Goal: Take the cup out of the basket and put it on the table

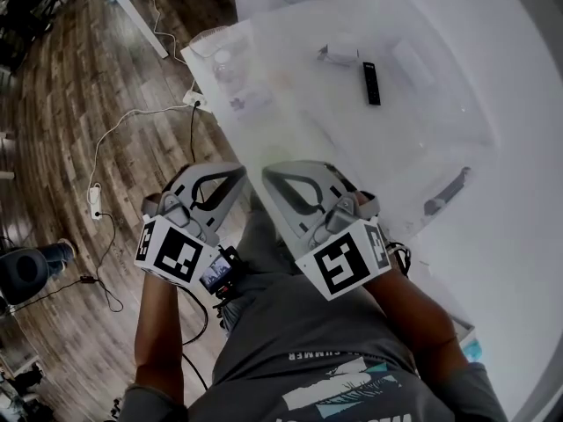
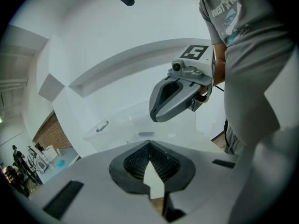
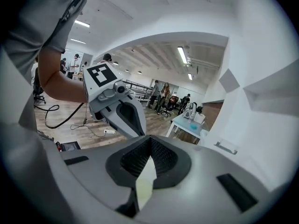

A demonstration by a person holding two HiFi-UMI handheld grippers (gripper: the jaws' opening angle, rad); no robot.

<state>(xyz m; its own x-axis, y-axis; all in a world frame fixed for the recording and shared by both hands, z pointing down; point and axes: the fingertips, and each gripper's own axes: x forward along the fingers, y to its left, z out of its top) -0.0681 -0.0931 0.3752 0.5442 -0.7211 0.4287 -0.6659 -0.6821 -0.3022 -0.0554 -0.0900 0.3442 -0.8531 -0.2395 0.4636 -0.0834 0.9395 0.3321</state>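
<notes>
White, glare-washed table fills the head view; on it sits a big clear plastic basket w/ grey handles, walls nearly invisible in the brightness. Inside it is a slim black bar-shaped item plus a couple of pale bits too washed out to name. Can't pick out the cup for sure: a clear rounded shape at the table's far-left corner may be it, but can't tell.

Left gripper and right gripper hang side by side, close to the person's body at the near table edge, well apart from the basket contents. Both sets of jaws are pressed together, tip to tip, nothing btwn them.

Step in hand, prob.: the very start, pre-reach; nothing is gripped and the cup is not yet lifted out.

Next move calls for: locating the cup, spreading one gripper's jaws, then reaching fwd over the basket wall. The transparent walls and cup are hard to read in this glare, so a slow approach seems wise, w/ the other gripper free to steady the basket.
</notes>
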